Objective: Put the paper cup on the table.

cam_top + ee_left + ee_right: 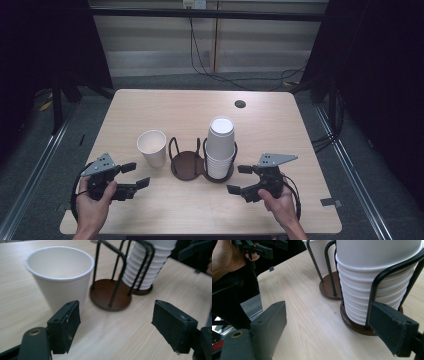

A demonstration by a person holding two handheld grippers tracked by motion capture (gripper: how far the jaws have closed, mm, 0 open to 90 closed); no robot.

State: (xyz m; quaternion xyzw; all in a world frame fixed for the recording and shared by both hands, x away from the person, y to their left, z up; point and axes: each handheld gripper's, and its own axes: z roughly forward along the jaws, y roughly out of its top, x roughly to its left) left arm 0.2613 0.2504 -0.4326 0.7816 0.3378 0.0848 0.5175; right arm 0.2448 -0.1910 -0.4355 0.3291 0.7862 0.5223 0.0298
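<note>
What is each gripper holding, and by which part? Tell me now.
Nothing is held. The left gripper is open near the single paper cup; the right gripper is open beside the stack of cups in the wire holder.

On the bench, a two-ring wire holder stands near centre. Its right ring holds a stack of cups; its left ring is empty. A single cup stands upright just left of the holder, apart from it. Left tongs sit at the near edge, left of and before the single cup. Right tongs sit near the edge, right of and before the stack.
</note>
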